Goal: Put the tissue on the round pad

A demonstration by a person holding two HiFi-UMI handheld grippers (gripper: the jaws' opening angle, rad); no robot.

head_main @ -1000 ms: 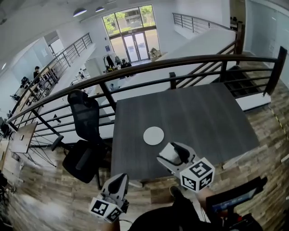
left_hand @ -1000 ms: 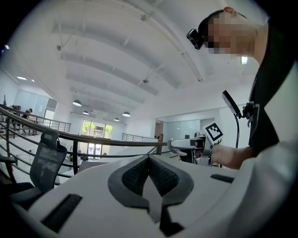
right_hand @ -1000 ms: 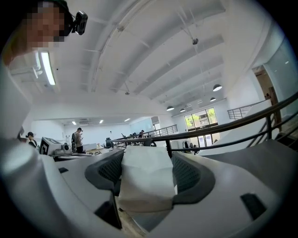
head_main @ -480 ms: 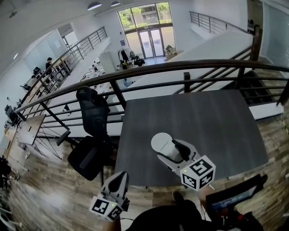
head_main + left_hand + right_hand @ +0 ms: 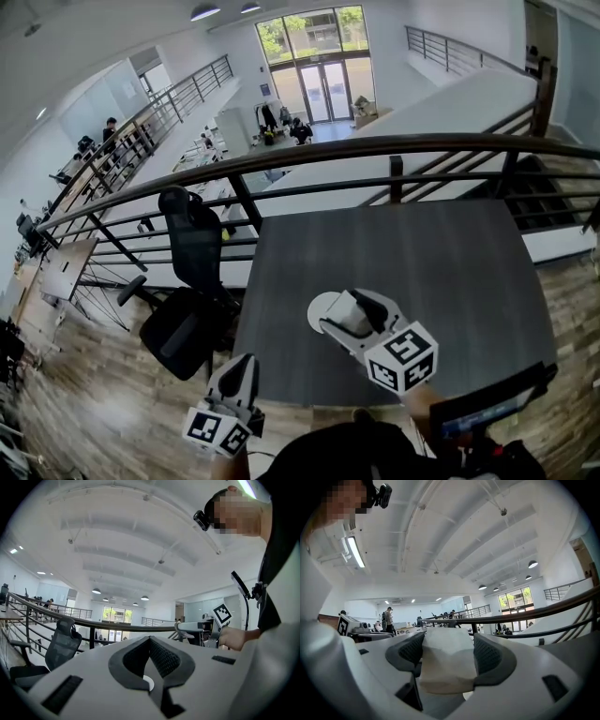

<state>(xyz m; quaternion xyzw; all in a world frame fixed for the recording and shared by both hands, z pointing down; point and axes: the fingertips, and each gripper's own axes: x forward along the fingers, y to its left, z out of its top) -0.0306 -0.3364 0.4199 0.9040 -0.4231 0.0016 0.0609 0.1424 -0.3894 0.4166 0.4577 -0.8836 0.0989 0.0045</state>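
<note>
Right gripper (image 5: 339,309): held out over the near part of the grey table (image 5: 441,253), pointing roughly level; its jaws stand fairly wide but press on both sides of the tissue (image 5: 443,663); I take the width to be the bulk of the fold, not slack.
Tissue: a folded white wad clamped between the right jaws and clear of the table; its front edge sticks out past the tips, which should let it meet the surface first.
Round pad (image 5: 316,309): a white disc lying flat on the table; in the head view the gripper's nose covers much of it and only the left part shows; how high the tissue hangs above it I cannot tell.
Left gripper (image 5: 244,366): held back at the table's near edge, jaws closed together on nothing; it looks parked there to keep out of the way.
Stage, as I judge it: carrying is about done; lowering and release remain.
Risk: a light tissue may cling to one jaw or land half off the disc.
</note>
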